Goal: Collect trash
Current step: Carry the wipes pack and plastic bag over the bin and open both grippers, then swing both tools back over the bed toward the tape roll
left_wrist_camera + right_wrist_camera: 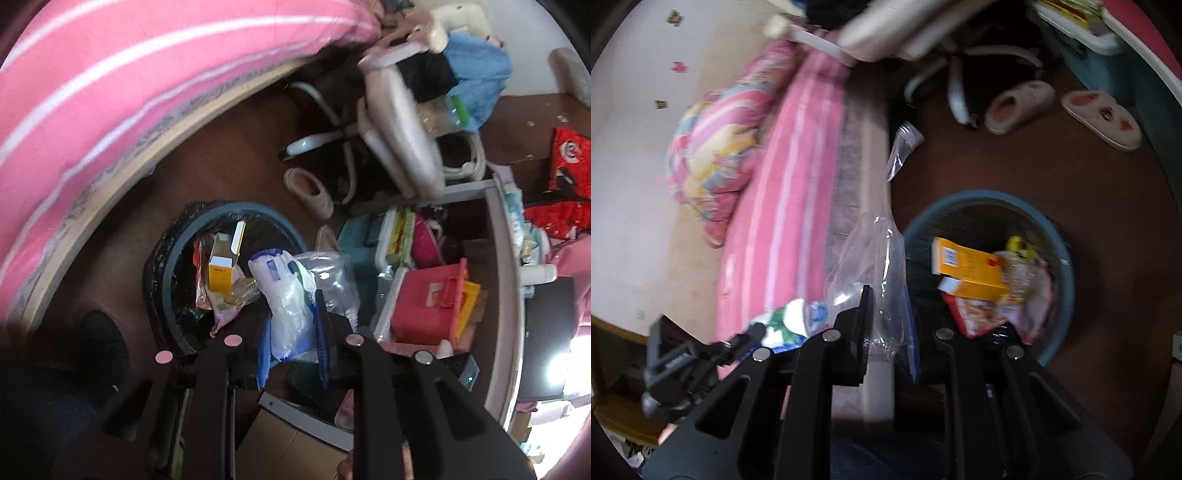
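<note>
Bin (173, 295) at lower centre already holds boxes and wrappers; left claw (293, 325) pinches a white bag (288, 295), right claw (890, 317) a clear bag (882, 258), both undropped.

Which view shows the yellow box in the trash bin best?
The right wrist view: the yellow box lies in the blue trash bin with its broad side and printed end open to the camera. In the left wrist view it stands endwise, narrower, among wrappers.
</note>
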A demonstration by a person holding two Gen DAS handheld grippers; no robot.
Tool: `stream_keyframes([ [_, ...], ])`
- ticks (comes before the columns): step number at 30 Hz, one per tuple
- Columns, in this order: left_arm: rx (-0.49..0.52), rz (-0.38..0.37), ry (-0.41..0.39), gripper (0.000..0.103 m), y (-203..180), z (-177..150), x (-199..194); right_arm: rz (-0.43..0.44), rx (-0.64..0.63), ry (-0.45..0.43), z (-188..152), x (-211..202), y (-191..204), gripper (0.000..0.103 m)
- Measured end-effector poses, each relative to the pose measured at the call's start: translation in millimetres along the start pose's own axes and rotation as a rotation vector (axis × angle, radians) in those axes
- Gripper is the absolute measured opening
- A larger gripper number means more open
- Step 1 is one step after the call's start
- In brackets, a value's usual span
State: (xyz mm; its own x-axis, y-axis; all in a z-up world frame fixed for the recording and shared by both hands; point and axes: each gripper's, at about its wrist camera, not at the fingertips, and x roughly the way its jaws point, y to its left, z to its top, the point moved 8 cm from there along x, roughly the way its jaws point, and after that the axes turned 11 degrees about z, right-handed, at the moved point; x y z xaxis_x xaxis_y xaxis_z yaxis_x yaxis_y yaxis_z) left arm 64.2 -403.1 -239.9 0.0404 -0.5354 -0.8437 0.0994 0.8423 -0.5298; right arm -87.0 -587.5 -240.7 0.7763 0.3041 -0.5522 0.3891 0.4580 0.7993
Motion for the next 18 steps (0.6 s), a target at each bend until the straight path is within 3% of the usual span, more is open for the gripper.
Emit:
stream_keyframes([
  [3,0.035,0.046,0.04,0.02,-2.4,-1.2,23.3,-0.058,-0.015,0.022,-2.3,9.2,-15.4,0.019],
  [4,0.047,0.065,0.056,0.02,-2.0,-2.5,30.4,-0.116,-0.032,0.047,-4.7,16.6,-25.1,0.023],
  [5,0.053,0.077,0.072,0.027,-2.2,-4.2,35.6,-0.142,-0.036,0.058,-6.2,20.4,-29.3,0.027],
  [6,0.056,0.082,0.092,0.045,-3.2,-5.7,42.2,-0.19,-0.044,0.081,-8.3,25.9,-36.9,0.05],
  [7,0.055,0.091,0.098,0.058,-3.4,-6.0,45.8,-0.209,-0.047,0.083,-8.7,27.0,-39.1,0.067],
  [8,0.055,0.105,0.099,0.075,-2.6,-5.5,48.9,-0.235,-0.054,0.075,-8.9,26.9,-42.0,0.07],
  [14,0.001,0.075,0.105,0.078,0.7,-3.8,49.1,-0.252,-0.058,0.036,-12.5,15.7,-40.0,0.075],
  [18,-0.023,0.009,0.057,0.078,-7.7,1.8,29.9,-0.231,-0.097,0.015,-12.1,11.6,-16.0,0.076],
])
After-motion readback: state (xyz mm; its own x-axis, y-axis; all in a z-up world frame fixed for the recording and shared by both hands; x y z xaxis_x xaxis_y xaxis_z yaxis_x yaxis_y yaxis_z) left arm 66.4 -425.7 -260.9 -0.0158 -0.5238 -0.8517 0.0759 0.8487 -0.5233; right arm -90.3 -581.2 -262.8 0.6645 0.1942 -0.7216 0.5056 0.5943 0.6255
